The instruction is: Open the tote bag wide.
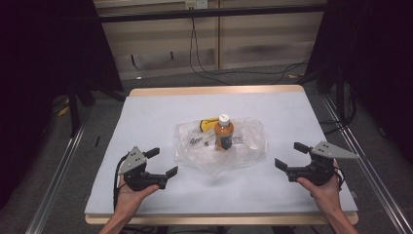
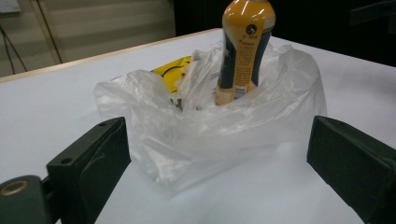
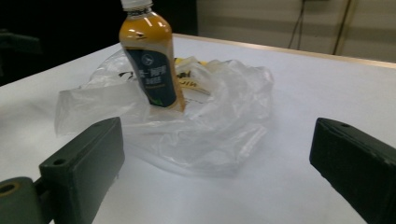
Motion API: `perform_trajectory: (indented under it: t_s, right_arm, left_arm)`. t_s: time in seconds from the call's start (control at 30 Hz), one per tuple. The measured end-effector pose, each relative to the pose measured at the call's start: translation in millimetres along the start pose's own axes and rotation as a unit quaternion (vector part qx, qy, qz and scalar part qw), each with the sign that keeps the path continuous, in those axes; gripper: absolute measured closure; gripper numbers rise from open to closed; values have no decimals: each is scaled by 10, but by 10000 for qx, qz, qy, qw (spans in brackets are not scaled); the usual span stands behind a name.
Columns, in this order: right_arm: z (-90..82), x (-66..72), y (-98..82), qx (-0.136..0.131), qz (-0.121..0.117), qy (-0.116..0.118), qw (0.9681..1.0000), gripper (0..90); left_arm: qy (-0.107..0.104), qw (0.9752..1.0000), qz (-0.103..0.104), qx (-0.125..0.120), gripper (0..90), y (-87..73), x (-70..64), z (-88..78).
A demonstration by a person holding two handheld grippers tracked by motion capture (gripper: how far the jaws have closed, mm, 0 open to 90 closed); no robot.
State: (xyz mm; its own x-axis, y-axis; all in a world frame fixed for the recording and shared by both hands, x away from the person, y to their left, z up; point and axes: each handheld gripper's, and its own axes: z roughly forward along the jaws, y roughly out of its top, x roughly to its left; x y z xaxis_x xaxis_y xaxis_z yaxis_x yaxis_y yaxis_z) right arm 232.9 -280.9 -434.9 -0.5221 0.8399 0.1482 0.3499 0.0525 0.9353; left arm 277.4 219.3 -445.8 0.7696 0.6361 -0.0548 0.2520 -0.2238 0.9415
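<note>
An orange drink bottle (image 1: 224, 132) with a white cap and dark label stands upright in a crumpled clear plastic bag (image 1: 243, 148) at the table's middle. A yellow packet (image 1: 208, 123) lies in the bag behind the bottle. My left gripper (image 1: 162, 163) rests at the front left, jaws wide apart and empty, pointing at the bag (image 2: 205, 135) and bottle (image 2: 243, 46). At the front right my right gripper (image 1: 291, 156) is likewise open and empty, facing the bottle (image 3: 150, 60) and bag (image 3: 205, 135). Both stand clear of the bag.
The white table (image 1: 156, 112) has a wooden rim and bare room on all sides of the bag. Metal rails run along the floor at both sides. Cables (image 1: 204, 68) lie on the floor beyond the far edge.
</note>
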Motion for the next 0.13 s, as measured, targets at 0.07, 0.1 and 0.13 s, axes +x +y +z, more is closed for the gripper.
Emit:
perform_trajectory:
  t_s: [0.07, 0.1, 0.13]
  right_arm:
    - [-30, -13, -32, 14, 60, 4, 10000, 26]
    - [-42, 3, -36, 7, -13, -73, 10000, 27]
    - [-53, 5, -33, 5, -72, -106, 9999, 28]
  left_arm:
    - [16, 9999, -111, 109, 55, -49, -1, -10]
    - [37, 9999, -79, 123, 52, -54, -1, -20]
    - [82, 9999, -86, 71, 53, -52, 2, -48]
